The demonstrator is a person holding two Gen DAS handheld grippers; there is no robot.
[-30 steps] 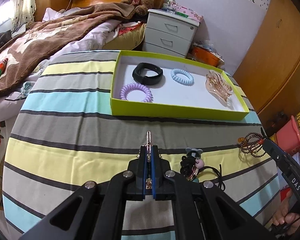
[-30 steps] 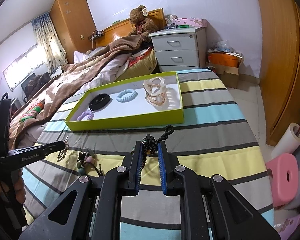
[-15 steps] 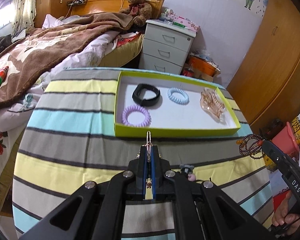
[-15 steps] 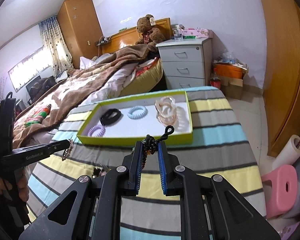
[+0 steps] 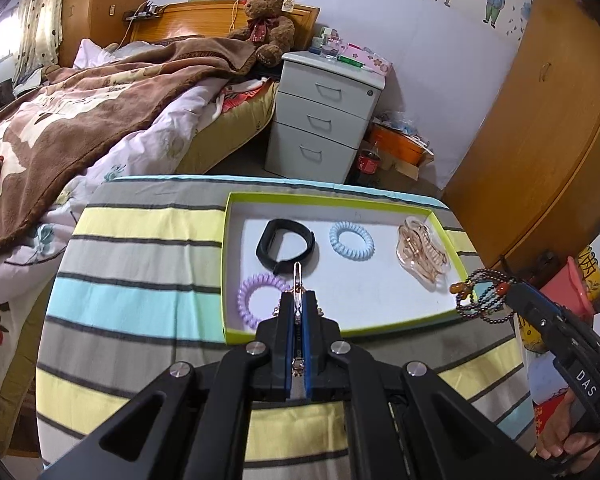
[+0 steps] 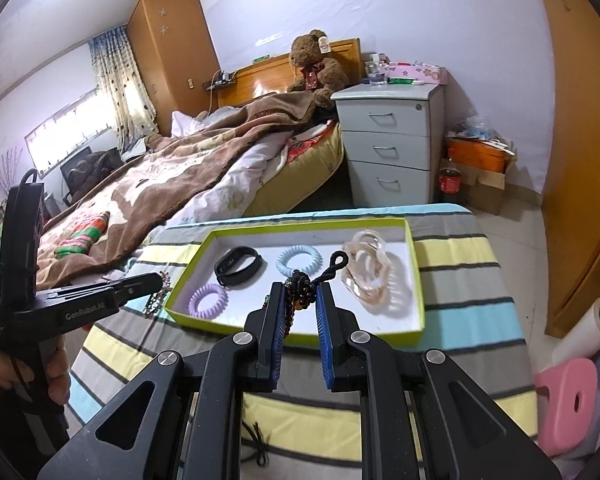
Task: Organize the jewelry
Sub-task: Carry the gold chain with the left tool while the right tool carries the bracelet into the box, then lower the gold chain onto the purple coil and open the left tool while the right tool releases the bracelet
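- My left tongs are clamped on a thin rose-gold chain bracelet, hanging over the green tray's near edge.
- My right tongs pinch a dark beaded bracelet.
- I'd set each on bare white floor, clear of the purple coil hair tie.

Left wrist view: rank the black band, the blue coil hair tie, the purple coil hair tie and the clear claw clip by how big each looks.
1. black band
2. clear claw clip, close to the band, so unsure
3. purple coil hair tie, partly hidden by the gripper; nearer the camera
4. blue coil hair tie, much like the purple one
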